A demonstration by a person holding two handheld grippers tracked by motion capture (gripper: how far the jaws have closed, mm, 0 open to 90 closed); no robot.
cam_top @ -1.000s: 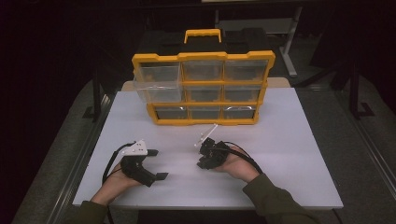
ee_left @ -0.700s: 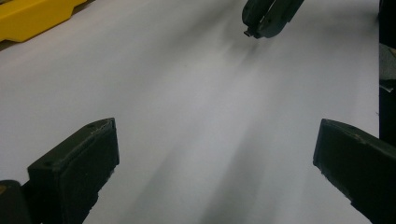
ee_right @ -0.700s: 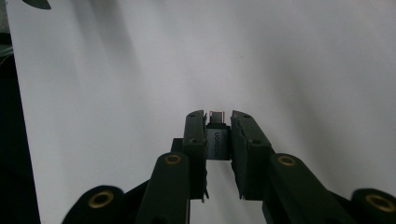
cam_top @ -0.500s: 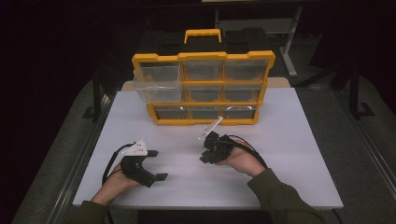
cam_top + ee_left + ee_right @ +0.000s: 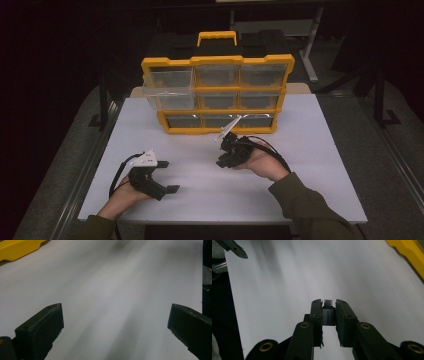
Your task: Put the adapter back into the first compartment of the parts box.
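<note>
My right gripper (image 5: pixel 223 160) hangs a little above the white table (image 5: pixel 310 170), in front of the yellow organiser (image 5: pixel 217 62). Its jaws point back toward the person's side. In the right gripper view the right gripper (image 5: pixel 328 303) is shut on a small dark grey plug-like adapter (image 5: pixel 328 314) with a reddish end. At the front left, my left gripper (image 5: pixel 168 176) rests on the table, open. Only bare table lies between the jaws of the left gripper (image 5: pixel 115 315).
The organiser has rows of clear drawers and a yellow handle on top. One clear drawer (image 5: pixel 167 97) at its left side is pulled out over the table. A yellow corner of the case (image 5: pixel 17 248) appears at the far left of the left gripper view.
The right hand has lifted off the table and drifted slightly toward the organiser, still shut on the small adapter. The left hand has stayed put.
</note>
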